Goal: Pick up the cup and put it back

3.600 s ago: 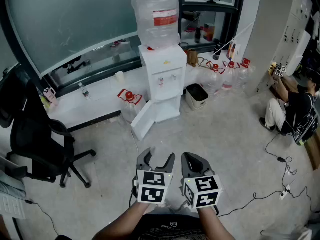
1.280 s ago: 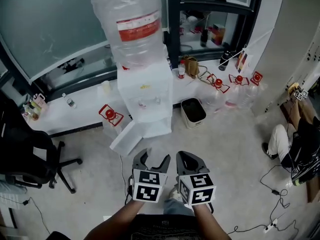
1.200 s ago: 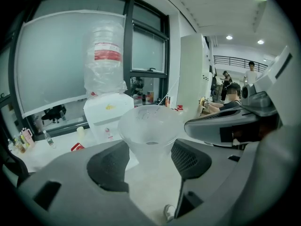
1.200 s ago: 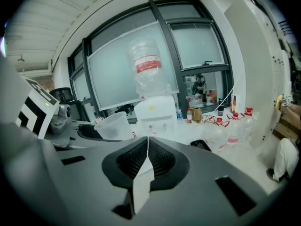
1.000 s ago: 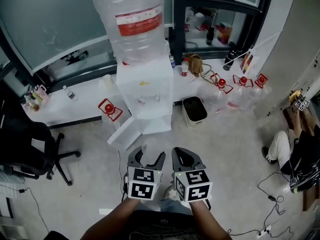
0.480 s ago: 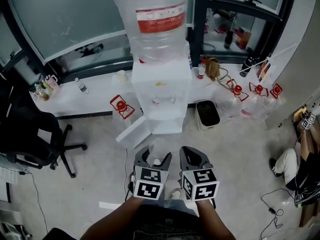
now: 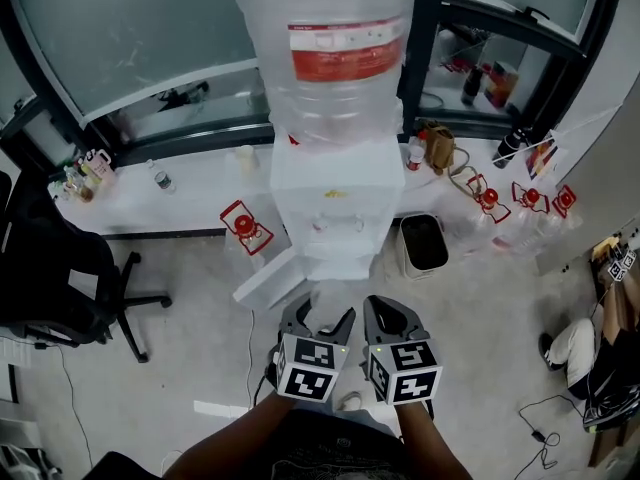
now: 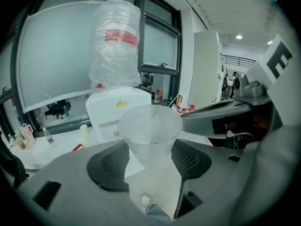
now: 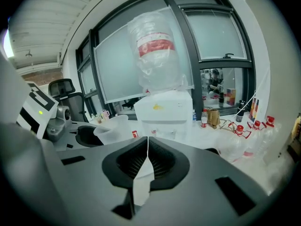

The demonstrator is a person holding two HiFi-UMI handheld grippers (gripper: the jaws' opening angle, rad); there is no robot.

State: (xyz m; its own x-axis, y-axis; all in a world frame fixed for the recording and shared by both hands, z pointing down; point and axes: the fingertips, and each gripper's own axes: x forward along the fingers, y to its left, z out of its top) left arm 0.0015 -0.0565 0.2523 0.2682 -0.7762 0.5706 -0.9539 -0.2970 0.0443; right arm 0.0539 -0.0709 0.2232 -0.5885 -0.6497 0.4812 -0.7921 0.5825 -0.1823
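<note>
Left gripper view: the left gripper (image 8: 149, 163) is clamped on a clear plastic cup (image 8: 149, 131). The cup is pinched at its lower body between the two pads and stands upright, with its rim above the fingers.

Right gripper view: the right gripper (image 9: 147, 145) has its jaws together at the tips with nothing between them. The cup shows to the left of its fingers.

Head view: both grippers are side by side, close together. A white water dispenser (image 7: 335, 193) carrying a large bottle (image 7: 335, 48) stands ahead of the fingertips. A dark bin (image 7: 425, 243) is ahead of the right fingers, and an office chair (image 7: 60, 268) is well off to the left.
</note>
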